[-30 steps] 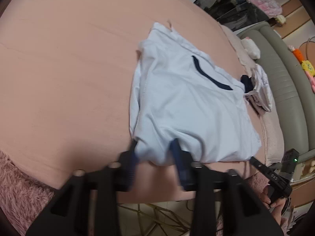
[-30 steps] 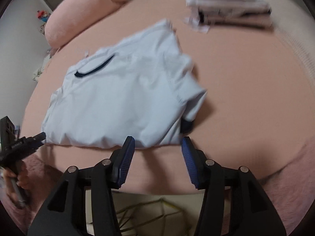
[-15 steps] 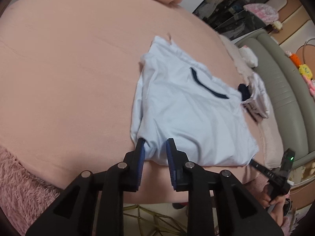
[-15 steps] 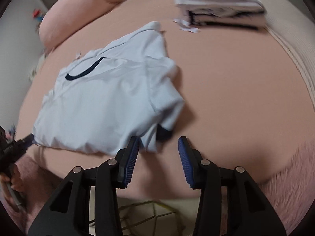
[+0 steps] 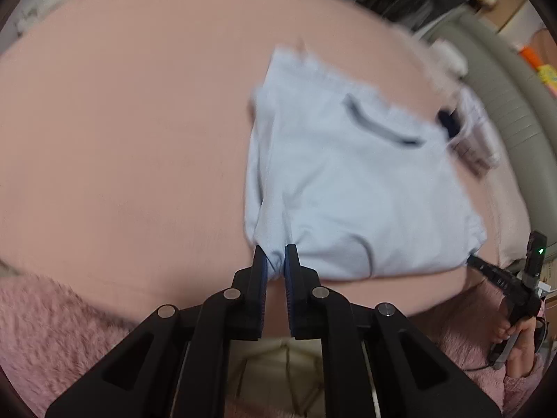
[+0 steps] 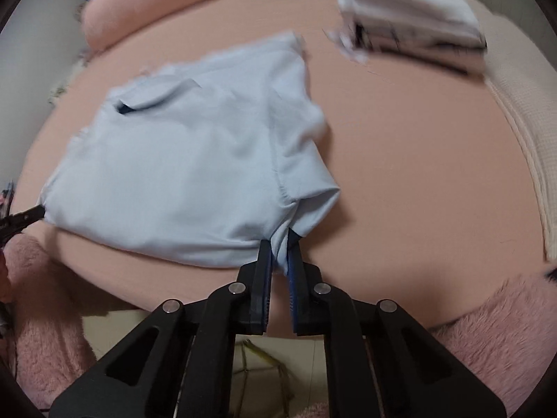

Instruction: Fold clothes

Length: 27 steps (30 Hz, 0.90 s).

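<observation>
A pale blue shirt (image 5: 348, 188) with a dark collar trim lies partly folded on the pink bed (image 5: 122, 139). My left gripper (image 5: 275, 261) is shut on its near left corner. In the right wrist view the same shirt (image 6: 188, 160) lies spread, and my right gripper (image 6: 280, 247) is shut on its near right corner, by the sleeve. The right gripper also shows at the far right of the left wrist view (image 5: 501, 278), and the left gripper's tip shows at the left edge of the right wrist view (image 6: 24, 216).
A stack of folded clothes (image 6: 410, 31) sits at the back right of the bed. A pink pillow (image 6: 146, 10) lies at the back left. A grey-green sofa (image 5: 515, 111) stands beyond the bed. Fluffy pink fabric (image 6: 504, 331) lines the near edge.
Both grippers have closed on the shirt's near corners. The right one was open and short of the hem before. The near edge now looks slightly lifted.
</observation>
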Available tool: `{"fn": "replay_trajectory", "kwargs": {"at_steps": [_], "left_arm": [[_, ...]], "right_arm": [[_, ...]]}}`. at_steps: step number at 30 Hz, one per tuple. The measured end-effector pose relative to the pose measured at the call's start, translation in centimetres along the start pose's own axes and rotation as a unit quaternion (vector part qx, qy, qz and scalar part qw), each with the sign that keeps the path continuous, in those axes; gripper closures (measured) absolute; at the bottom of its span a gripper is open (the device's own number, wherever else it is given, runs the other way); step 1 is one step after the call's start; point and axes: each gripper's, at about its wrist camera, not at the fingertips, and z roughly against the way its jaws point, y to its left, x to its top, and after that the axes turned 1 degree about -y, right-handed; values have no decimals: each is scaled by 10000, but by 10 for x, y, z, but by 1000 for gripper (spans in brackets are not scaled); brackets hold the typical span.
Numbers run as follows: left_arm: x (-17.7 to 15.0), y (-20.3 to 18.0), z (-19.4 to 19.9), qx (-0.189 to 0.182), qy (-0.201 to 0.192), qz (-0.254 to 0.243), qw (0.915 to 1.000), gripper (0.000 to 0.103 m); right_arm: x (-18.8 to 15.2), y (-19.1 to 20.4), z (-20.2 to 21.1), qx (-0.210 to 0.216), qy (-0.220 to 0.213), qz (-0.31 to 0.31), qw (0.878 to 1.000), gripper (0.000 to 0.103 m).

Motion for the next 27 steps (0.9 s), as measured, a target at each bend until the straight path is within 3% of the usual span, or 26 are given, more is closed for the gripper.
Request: {"fn": "replay_trajectory", "kwargs": {"at_steps": [3, 4, 5, 7, 9, 11, 18, 23, 27], "left_arm": [[1, 5, 21, -306, -402, 164, 9986, 81], [3, 6, 25, -415, -533, 196, 9975, 66], [6, 8, 29, -526, -651, 229, 9962, 57], [10, 8, 23, -611, -581, 236, 9962, 57], [12, 6, 10, -526, -396, 203, 9976, 64], [11, 2, 15, -489, -451, 92, 9977, 92], [7, -15, 38, -384, -739, -322, 9960, 98], [8, -17, 41, -211, -461, -407, 9979, 99], [10, -16, 40, -125, -224, -461, 9986, 99]], "right_arm": [[2, -7, 7, 265, -135, -258, 9992, 92], [2, -9, 9, 379, -199, -354, 9985, 92], [3, -11, 12, 493, -264, -451, 9974, 92], [4, -15, 18, 720, -394, -644, 9945, 91], [5, -19, 20, 892, -459, -814, 9916, 89], [7, -18, 14, 737, -312, -792, 9936, 88], [0, -24, 24, 597, -392, -875, 9936, 82], [4, -24, 44, 424, -688, -953, 9922, 80], [9, -10, 58, 317, -849, -669, 9936, 77]]}}
